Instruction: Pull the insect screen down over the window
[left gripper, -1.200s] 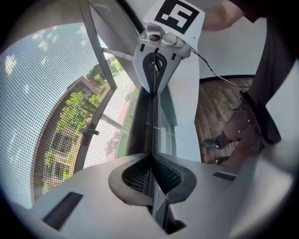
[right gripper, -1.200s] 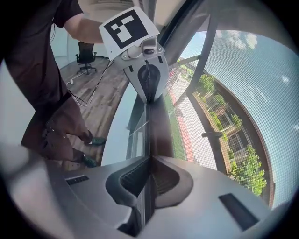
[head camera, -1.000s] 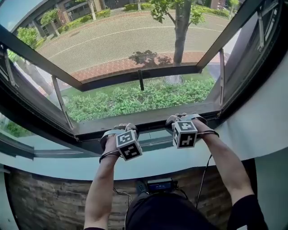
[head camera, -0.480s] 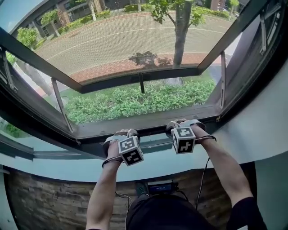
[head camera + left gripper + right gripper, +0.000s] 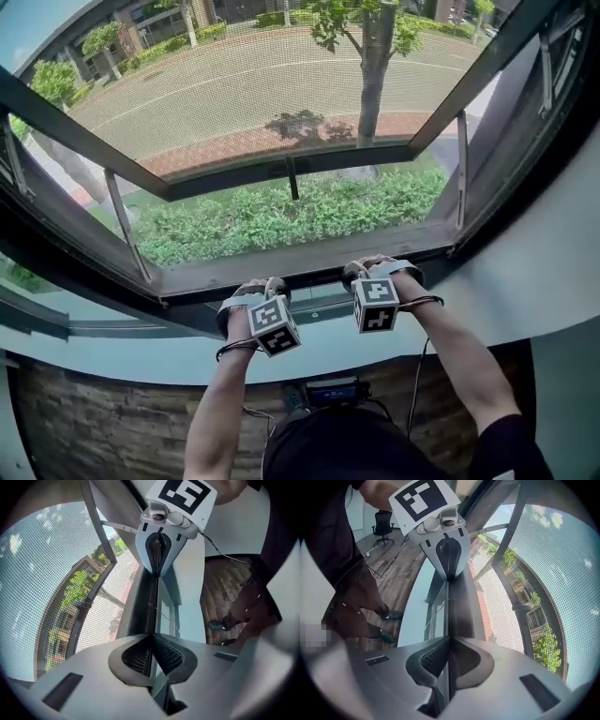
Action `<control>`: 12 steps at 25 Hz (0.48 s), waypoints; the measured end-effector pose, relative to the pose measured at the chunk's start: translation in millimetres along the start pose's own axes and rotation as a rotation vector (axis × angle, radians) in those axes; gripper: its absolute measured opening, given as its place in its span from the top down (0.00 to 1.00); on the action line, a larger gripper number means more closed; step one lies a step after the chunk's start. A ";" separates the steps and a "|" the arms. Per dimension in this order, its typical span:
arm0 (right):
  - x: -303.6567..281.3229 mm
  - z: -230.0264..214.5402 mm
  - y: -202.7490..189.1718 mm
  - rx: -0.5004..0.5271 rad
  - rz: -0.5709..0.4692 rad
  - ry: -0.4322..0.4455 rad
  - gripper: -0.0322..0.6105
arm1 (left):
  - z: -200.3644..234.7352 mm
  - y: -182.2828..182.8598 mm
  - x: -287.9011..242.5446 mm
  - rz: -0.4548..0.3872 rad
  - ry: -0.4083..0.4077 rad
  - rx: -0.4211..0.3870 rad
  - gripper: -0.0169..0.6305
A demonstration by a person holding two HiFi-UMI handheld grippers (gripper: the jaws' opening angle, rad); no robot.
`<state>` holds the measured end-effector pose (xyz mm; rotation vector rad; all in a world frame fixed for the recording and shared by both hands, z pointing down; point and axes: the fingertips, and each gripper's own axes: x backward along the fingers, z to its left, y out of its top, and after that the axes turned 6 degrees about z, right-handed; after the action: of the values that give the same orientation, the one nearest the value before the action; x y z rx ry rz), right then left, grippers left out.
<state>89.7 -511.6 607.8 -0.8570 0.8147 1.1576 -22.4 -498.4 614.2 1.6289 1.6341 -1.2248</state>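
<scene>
Nearest you, your left tongs (image 5: 261,287) and right tongs (image 5: 368,267) sat side by side, each pair clamped tight on the thin lip of the insect screen's bottom bar (image 5: 314,277). The bar ran left to right, straight through both sets of jaws. Neither hand was nearer, so the next pull probably had to come squarely across that long axis. The bar lay low, just above the sill (image 5: 122,352), though it was hard to tell whether it had seated. Beyond it, the mesh (image 5: 244,84) spanned the opening, with the outer sash (image 5: 281,167) propped open farther out.

Office, seemingly: swivel chair (image 5: 383,527), wood floor (image 5: 405,559).
</scene>
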 end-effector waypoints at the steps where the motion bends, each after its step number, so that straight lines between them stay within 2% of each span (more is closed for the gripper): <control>1: 2.6 -1.6 0.3 0.001 -0.004 -0.016 0.91 | 0.6 0.7 2.1 -0.003 0.015 -0.004 0.94; 6: 16.8 -11.1 3.4 -0.017 -0.022 -0.063 0.91 | 11.1 4.1 15.0 -0.031 0.076 -0.008 0.94; 12: -0.8 -4.8 5.6 -0.040 0.011 -0.053 0.91 | 3.3 -3.0 -3.7 -0.010 0.052 0.054 0.93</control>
<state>83.6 -515.2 605.6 -0.8526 0.7556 1.2051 -25.6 -502.7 616.6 1.7004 1.6554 -1.2519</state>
